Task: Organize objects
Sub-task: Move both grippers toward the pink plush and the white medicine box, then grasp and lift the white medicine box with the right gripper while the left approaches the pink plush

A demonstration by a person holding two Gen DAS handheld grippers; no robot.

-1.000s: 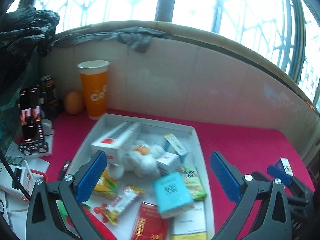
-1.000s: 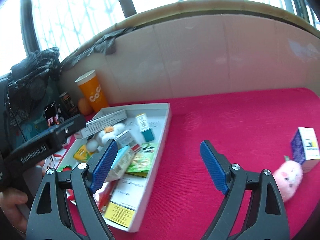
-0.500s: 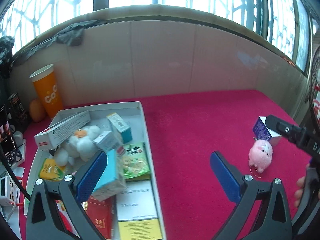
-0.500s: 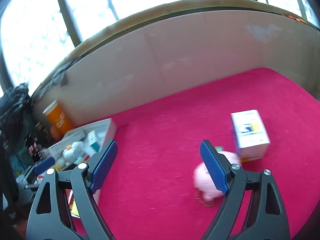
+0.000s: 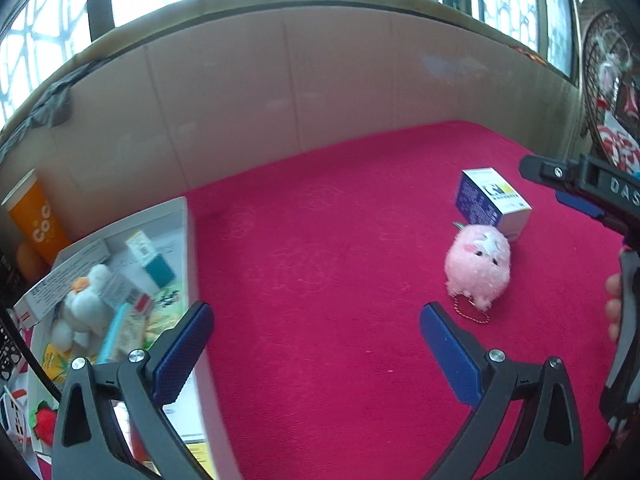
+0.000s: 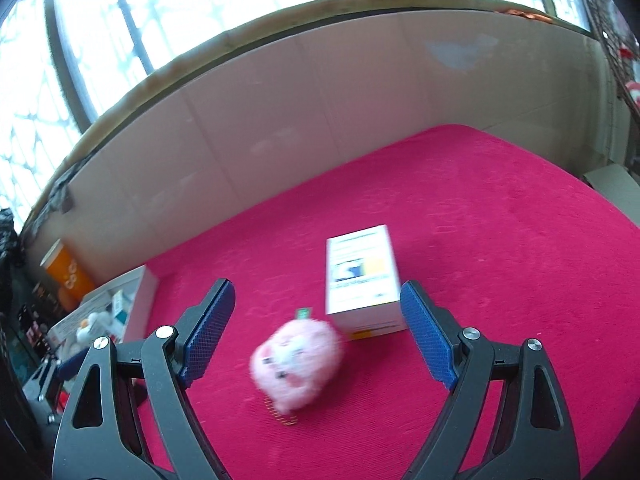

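— Right gripper [image 6: 316, 336]: jaws spread wide, nothing between the pads, hanging just above the red cloth [image 6: 500, 208]. Pink plush [image 6: 298, 364] lying almost dead ahead, a little left of the centre line, blurred. White box [image 6: 362, 276] just beyond, touching or nearly touching the plush (too smeared to say which).

— And the left gripper [image 5: 316, 352]?

— Also wide apart, empty. Plush [image 5: 478, 270] off to its right and farther out; white tray [image 5: 188, 240] of sorted items at its left. Nearer arm for the plush, judging by both views: the right.

— Long axis?

— Plush roundish, no real long axis; face turned toward the grippers, bead chain [image 5: 468, 312] trailing on the near side. Box clearly elongated, long side running away from the right gripper, short end facing it, so probably graspable across the width without turning the wrist.

— Destination?

— Presumably the tray, well apart to the left.
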